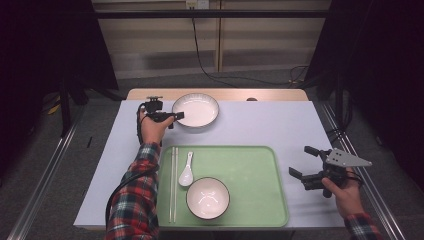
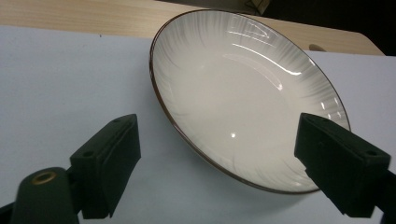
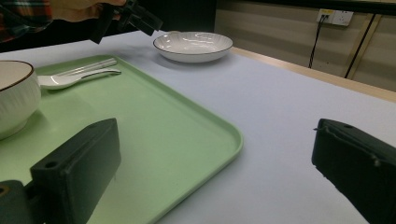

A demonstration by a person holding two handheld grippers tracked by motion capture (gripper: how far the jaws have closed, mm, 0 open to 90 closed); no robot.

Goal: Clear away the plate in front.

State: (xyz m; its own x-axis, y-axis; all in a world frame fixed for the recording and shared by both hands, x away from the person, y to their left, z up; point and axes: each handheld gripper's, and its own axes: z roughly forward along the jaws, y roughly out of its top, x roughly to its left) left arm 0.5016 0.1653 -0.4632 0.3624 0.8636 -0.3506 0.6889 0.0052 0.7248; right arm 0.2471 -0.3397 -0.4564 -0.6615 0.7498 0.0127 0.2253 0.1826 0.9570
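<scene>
- High view: left gripper [image 1: 176, 118] is hovering at the near-left rim of the plate [image 1: 196, 110], jaws standing wide w/ nothing clamped. No earlier pic to compare.
- Plate is sitting on the white table cover [image 1: 280, 125], just ahead & to the right of the left gripper tips, well beyond the green tray [image 1: 255, 165]. It's round, shallow, white inside, w/ a thin dark rim line.
- Right gripper [image 1: 304, 161] is hanging over the table cover just right of the tray, jaws spread apart, gripping nothing; plate is lying well away from it, far-left across the table.
- On the tray: chopsticks [image 1: 173, 182], white spoon [image 1: 187, 170] & bowl [image 1: 208, 198], all nearer the person than the left gripper.
- Left gripper view: plate [image 2: 243, 93] is filling the space just ahead of the jaws. One jaw is showing low-left over bare cover, the other low-right, overlapping the plate's near edge in pic; can't tell if it's touching. Plate is glossy cream-white, faint radial fluting on the sloped wall, smooth flat centre, brown rim line, light glints on it.
- Right gripper view: jaws are standing far apart, nothing btw them. Tray corner [image 3: 205, 126] is lying just ahead btw the jaws; plate [image 3: 193, 45] is sitting far ahead, left gripper [image 3: 148, 22] hovering just beside its left edge. Bowl [image 3: 14, 95] & spoon [image 3: 74, 77] are resting left of the jaws.
</scene>
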